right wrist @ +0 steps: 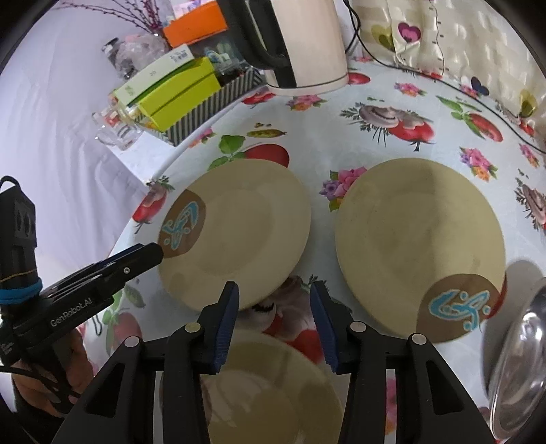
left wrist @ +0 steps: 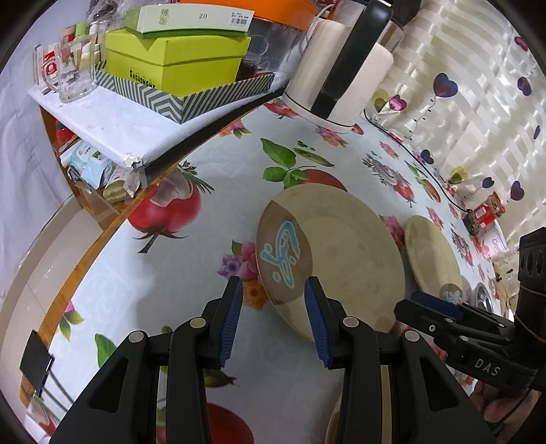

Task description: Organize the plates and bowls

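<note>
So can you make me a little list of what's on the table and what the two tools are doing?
Table: fruit-and-flower cloth
Left plate: cream, brown patch with blue squiggle
Right plate: same kind, lying beside it, apart
Third cream dish: near edge, under right tool, blurred
Shiny metal bowl: far right edge
Kettle: white and black, at the back
Left tool: open, nothing in it
Right tool: open, nothing in it

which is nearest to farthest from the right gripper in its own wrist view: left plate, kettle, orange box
1. Left plate: just ahead of the right gripper, slightly left.
2. Kettle: far end of the table, centre.
3. Orange box: behind the kettle, upper left.
</note>
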